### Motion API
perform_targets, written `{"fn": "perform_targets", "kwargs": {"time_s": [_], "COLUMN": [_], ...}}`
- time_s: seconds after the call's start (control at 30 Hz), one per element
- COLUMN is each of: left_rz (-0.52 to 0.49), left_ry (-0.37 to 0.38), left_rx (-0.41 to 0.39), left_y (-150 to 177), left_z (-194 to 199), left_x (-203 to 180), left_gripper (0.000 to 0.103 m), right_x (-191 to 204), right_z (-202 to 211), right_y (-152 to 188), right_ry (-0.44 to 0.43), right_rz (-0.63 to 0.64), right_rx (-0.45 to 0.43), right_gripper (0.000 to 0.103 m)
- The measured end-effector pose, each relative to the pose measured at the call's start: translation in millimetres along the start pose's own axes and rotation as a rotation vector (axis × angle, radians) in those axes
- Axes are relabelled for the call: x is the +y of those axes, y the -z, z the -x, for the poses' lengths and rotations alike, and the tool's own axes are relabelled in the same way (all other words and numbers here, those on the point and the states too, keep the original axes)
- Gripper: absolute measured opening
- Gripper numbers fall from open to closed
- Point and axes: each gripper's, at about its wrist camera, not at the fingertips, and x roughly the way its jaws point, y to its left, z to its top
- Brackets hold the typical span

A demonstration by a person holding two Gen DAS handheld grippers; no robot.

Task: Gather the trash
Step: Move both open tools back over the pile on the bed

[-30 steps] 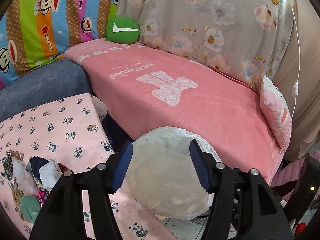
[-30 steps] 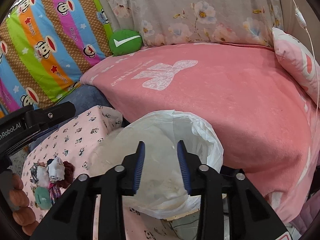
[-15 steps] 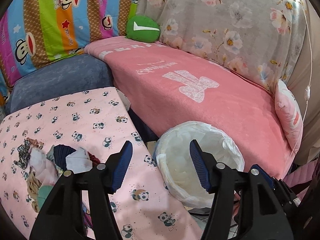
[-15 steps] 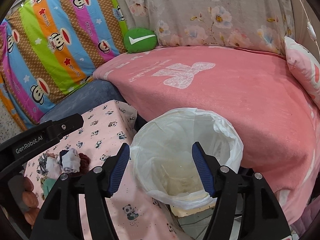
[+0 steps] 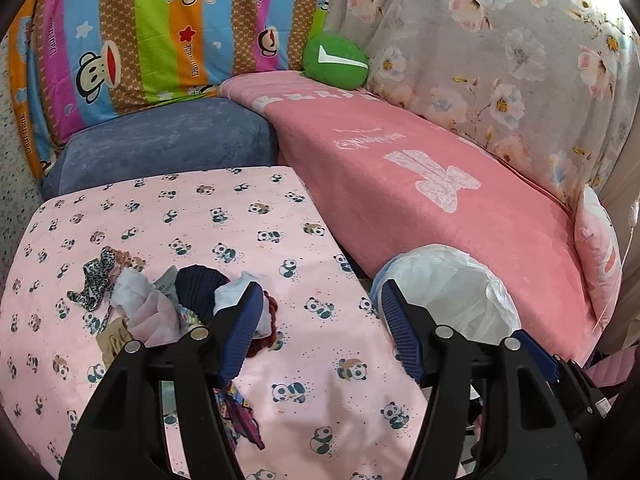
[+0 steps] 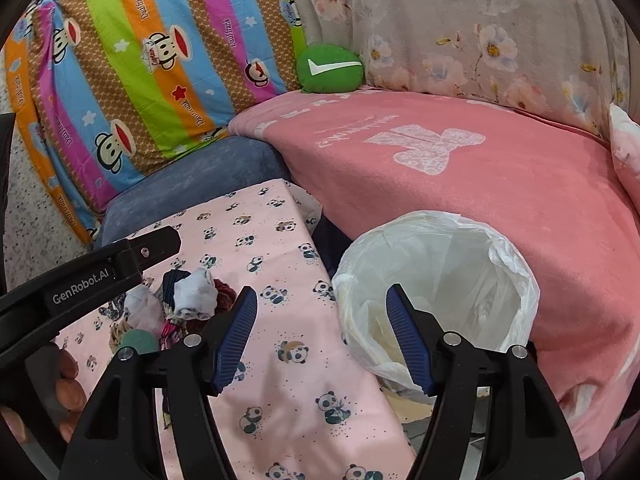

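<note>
A pile of crumpled scraps and cloth bits [image 5: 160,304] lies on the pink panda-print table cover [image 5: 224,220]; it also shows in the right wrist view [image 6: 180,304]. A bin lined with a white plastic bag [image 6: 440,280] stands between the table and the sofa, and shows in the left wrist view [image 5: 448,288]. My left gripper [image 5: 322,320] is open and empty above the table, just right of the pile. My right gripper [image 6: 320,320] is open and empty over the table edge beside the bin. The left gripper's body [image 6: 100,272] shows at the left of the right wrist view.
A pink blanket [image 5: 420,176] covers the sofa seat behind the bin. A blue cushion [image 5: 160,140], a striped monkey-print pillow [image 5: 160,28], a green round cushion [image 5: 334,62] and a floral cover [image 5: 500,40] lie behind. A pink pillow [image 5: 598,248] is at right.
Both grippers have pulled back and left from over the bin toward the table. The right gripper's jaws have opened wide. The scrap pile has come into fuller view.
</note>
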Motion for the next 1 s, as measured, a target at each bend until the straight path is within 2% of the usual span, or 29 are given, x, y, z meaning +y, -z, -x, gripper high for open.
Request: {"fn": "perform_targets", "kwargs": {"time_s": [0.23, 0.3, 0.5, 1.0], "left_rz": [0.054, 0.071, 0.129, 0.254], "left_ry": [-0.038, -0.054, -0.099, -0.206], "left_rx": [-0.003, -0.003, 0.008, 0.099], "left_y": [5.3, 7.6, 19.3, 66.5], "left_z": [11.6, 14.6, 20.6, 12.9], "left_x": [36.3, 46.2, 82.1, 172.4], "left_gripper": [0.063, 0.069, 0.076, 0.076], "right_x": [30.4, 38.3, 61.4, 117.4], "right_z": [1.9, 1.8, -0.5, -29.5], "right_y": [5.0, 6.9, 14.5, 49.9], "right_ry": [-0.024, -0.028, -0.045, -0.122], "right_rz": [0.046, 0.058, 0.097, 0.157], "right_rx": [0.011, 0.015, 0.031, 0.126], "right_gripper": [0.065, 0.066, 0.069, 0.069]}}
